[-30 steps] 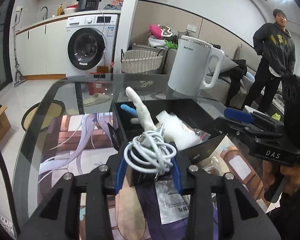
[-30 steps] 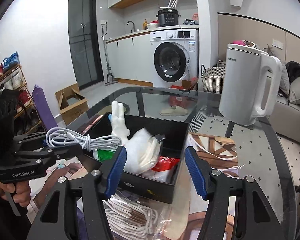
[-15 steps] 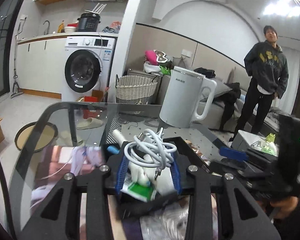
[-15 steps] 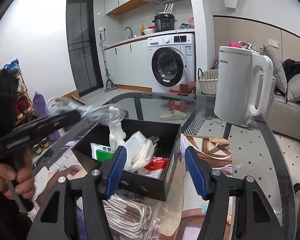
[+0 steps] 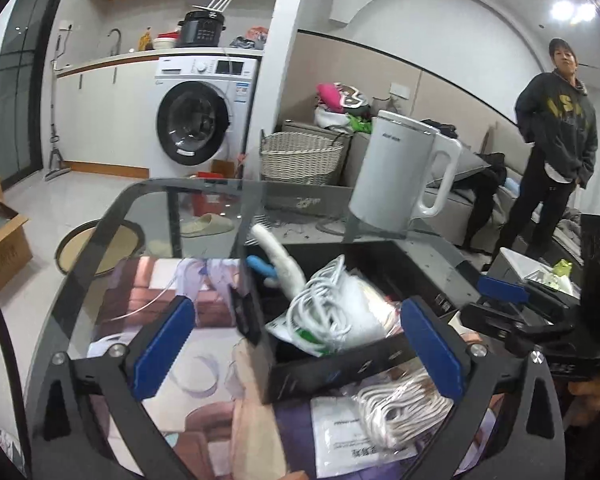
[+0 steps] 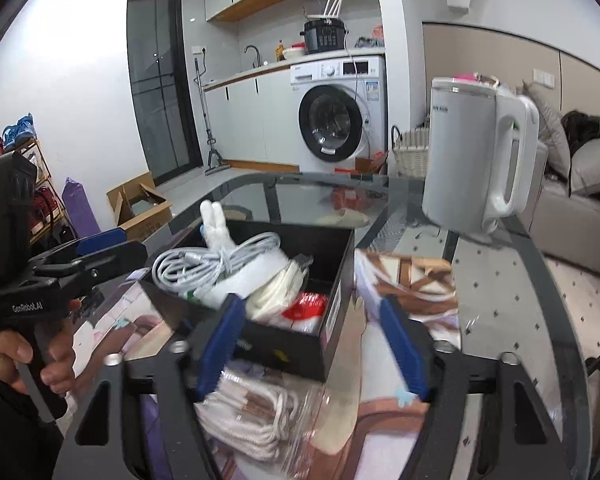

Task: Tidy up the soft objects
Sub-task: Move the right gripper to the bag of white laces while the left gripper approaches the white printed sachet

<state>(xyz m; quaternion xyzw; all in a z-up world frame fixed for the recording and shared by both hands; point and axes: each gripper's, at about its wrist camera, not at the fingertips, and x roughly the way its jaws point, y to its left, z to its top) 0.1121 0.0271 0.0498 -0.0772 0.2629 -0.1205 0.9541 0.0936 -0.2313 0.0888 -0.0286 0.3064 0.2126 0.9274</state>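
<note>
A black open box stands on the glass table. In it lie a coiled white cable, a white plush toy, white cloth and a red packet. My left gripper is open and empty, just in front of the box; it also shows at the left of the right wrist view. My right gripper is open and empty, over the box's near corner. A bagged bundle of white rope lies in front of the box.
A white electric kettle stands on the table behind the box. A printed mat covers the table top. A person stands at the right. A wicker basket and a washing machine are beyond the table.
My left gripper carried the white cable over the box, opened and let it go. The cable now lies in the box. The right gripper has moved closer to the box.
</note>
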